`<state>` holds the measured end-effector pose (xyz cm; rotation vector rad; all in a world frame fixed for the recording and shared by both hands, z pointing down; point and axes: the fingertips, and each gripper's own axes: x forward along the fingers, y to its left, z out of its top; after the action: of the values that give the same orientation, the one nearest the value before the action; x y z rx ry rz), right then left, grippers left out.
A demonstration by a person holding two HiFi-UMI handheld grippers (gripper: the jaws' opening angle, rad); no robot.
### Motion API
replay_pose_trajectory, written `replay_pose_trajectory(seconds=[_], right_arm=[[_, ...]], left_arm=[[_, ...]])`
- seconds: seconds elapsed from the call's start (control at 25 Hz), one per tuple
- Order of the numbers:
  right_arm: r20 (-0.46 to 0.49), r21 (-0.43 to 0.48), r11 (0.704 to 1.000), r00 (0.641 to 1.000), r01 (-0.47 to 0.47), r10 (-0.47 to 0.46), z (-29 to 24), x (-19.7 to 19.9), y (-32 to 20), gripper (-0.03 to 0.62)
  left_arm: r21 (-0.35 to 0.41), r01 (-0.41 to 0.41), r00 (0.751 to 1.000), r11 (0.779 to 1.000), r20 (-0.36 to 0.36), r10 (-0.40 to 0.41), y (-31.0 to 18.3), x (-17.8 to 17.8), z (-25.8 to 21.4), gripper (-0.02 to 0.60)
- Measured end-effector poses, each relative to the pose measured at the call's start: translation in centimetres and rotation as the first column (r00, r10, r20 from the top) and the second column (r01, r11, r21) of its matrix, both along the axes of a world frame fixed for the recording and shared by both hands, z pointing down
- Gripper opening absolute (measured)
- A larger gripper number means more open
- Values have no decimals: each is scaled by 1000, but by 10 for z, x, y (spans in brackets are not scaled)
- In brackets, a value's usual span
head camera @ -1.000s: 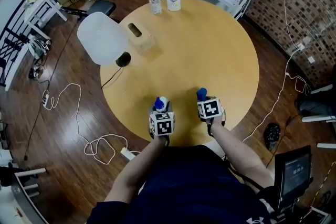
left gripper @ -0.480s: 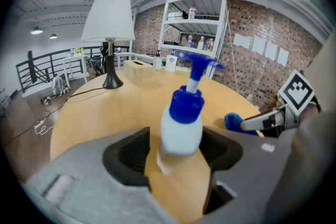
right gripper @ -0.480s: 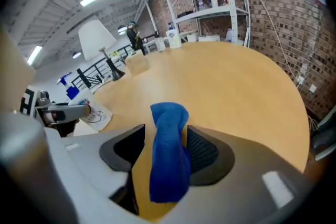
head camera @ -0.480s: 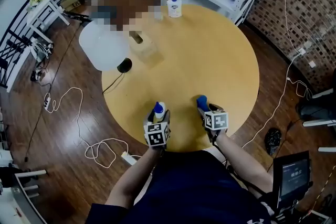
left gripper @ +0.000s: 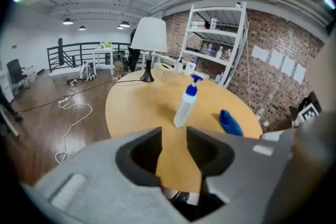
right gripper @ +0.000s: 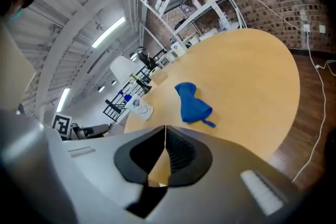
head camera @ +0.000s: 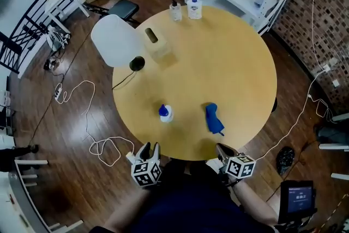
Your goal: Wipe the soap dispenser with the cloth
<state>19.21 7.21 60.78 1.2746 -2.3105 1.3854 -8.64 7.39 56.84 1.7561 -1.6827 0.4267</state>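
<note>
Left hand-held gripper (left gripper: 174, 135) jaws just narrowing, empty, right hand-held gripper (right gripper: 165, 135) closed, empty, soap dispenser (head camera: 165, 113) left of cloth (head camera: 214, 119) on desk (head camera: 229, 63)

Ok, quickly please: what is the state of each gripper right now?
Left gripper: fingers slightly apart, just been closing, nothing between them.
Right gripper: fingers closed, holding nothing.

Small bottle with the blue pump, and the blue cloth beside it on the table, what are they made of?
Small white bottle with blue pump: probably plastic, smooth and slightly translucent. Crumpled blue cloth: soft matte fabric, it lies in limp folds.
</note>
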Motion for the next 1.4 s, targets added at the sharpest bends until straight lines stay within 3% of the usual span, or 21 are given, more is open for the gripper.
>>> replay_pose_trajectory(seconds=[0.16, 0.32, 0.48, 0.6, 0.76, 0.92, 1.0, 1.12, 1.24, 1.4], right_arm=[[43, -31, 997, 997, -66, 68, -2, 10, 37, 12], [77, 40, 993, 991, -112, 108, -31, -1, 44, 11], [102, 116, 987, 989, -114, 102, -59, -36, 77, 9], [106, 115, 986, 989, -117, 105, -69, -70, 122, 9], [75, 101, 991, 994, -84, 77, -74, -105, 183, 9], [-17, 183, 983, 999, -29, 32, -93, -120, 213, 9], [-77, 268, 964, 997, 0, 21, -108, -125, 218, 9], [-173, 420, 906, 985, 55, 20, -140, -128, 220, 9], [-219, 534, 841, 975, 91, 33, -171, -128, 219, 9], [-257, 567, 814, 966, 130, 24, -181, -118, 229, 9]], left_arm=[[101, -82, 996, 991, -15, 84, -1, 25, -28, 138], [205, -175, 981, 963, -50, 189, -2, 42, -48, 130], [270, -229, 963, 935, -78, 258, 44, 33, -51, 124], [263, -237, 954, 935, -121, 276, 95, 8, -44, 124], [214, -217, 950, 952, -177, 257, 160, -24, -28, 123], [207, -226, 938, 952, -217, 270, 208, -38, -33, 123], [245, -254, 915, 936, -254, 315, 220, -34, -48, 123], [349, -300, 860, 888, -303, 410, 228, -14, -83, 123], [442, -324, 841, 837, -272, 469, 228, 7, -110, 123], [485, -381, 812, 787, -231, 536, 240, 46, -129, 123]])
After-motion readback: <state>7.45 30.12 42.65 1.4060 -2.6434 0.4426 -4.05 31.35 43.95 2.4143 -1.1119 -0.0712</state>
